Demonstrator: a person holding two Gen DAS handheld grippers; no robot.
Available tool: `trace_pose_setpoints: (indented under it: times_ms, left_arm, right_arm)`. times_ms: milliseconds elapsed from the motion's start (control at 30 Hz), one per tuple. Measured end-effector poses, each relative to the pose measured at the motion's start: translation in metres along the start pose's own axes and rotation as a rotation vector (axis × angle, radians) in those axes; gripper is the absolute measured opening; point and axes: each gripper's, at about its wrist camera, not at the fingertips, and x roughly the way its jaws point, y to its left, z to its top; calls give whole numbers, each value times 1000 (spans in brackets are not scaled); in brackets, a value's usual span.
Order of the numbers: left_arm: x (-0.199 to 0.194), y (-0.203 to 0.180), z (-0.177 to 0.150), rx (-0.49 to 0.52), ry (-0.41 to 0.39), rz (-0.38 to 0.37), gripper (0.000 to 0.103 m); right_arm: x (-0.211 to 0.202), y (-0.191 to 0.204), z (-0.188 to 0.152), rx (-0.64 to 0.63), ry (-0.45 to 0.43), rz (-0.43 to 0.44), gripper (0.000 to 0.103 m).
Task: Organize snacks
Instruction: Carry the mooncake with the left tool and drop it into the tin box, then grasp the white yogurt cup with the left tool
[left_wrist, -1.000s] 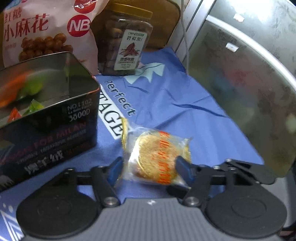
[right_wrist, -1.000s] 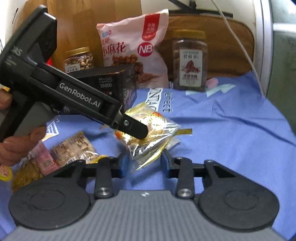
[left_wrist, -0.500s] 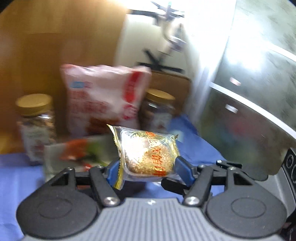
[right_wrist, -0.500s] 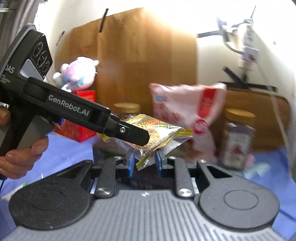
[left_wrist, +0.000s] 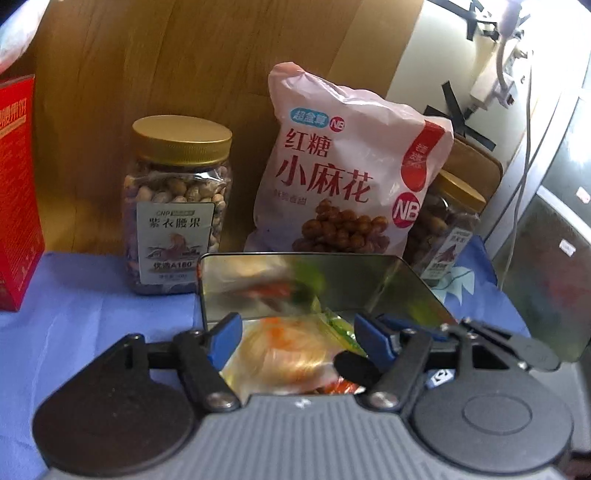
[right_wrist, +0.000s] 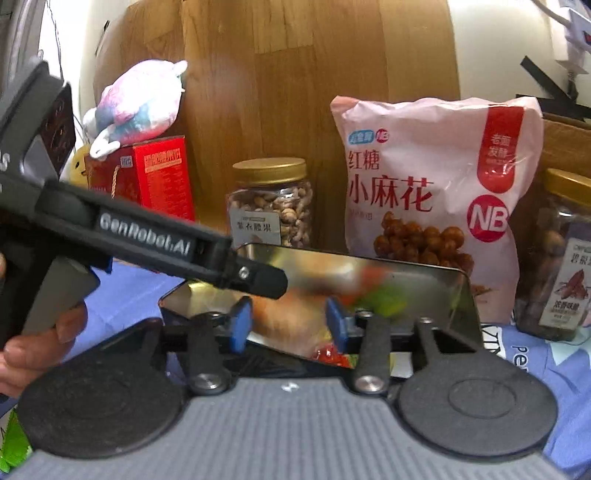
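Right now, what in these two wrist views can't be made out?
- Left wrist: the wrapped cake between the opening left tool is motion-blurred.
- Right wrist: the tin contents are blurred, the near part behind the opening right tool.
- Right wrist: the right-hand jar is cut off.

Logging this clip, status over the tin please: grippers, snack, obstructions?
Left gripper opening, blurred snack packet between its pads, dropping into tin. Right gripper opening, nothing clearly gripped. No obstruction over tin.
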Motion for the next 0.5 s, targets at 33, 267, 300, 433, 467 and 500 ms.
trace_pose_setpoints:
  times_ms: [33, 267, 300, 433, 467, 500]
  left_arm:
    - [-3, -3, 0, 0, -4, -3, 70]
    - [-69, -13, -9, 43, -87, -75, 70]
    - [-80, -12, -11, 46, -92, -84, 71]
    - [-128, 5, -34, 34, -101, -70, 71]
    - [-138, 10, -40, 28, -102, -55, 72]
    - [-146, 16, -46, 20, -100, -38, 73]
  right_arm:
    - [-3, -1, 0, 8, -4, 2, 51]
    - [-48, -5, -2, 71, -47, 77, 51]
    - [-55, -4, -5, 81, -42, 110, 51]
    - [-79, 16, -23, 84, 21, 261, 50]
    - [-84, 23, -27, 77, 35, 288, 50]
    - [-89, 31, -33, 62, 47, 314, 50]
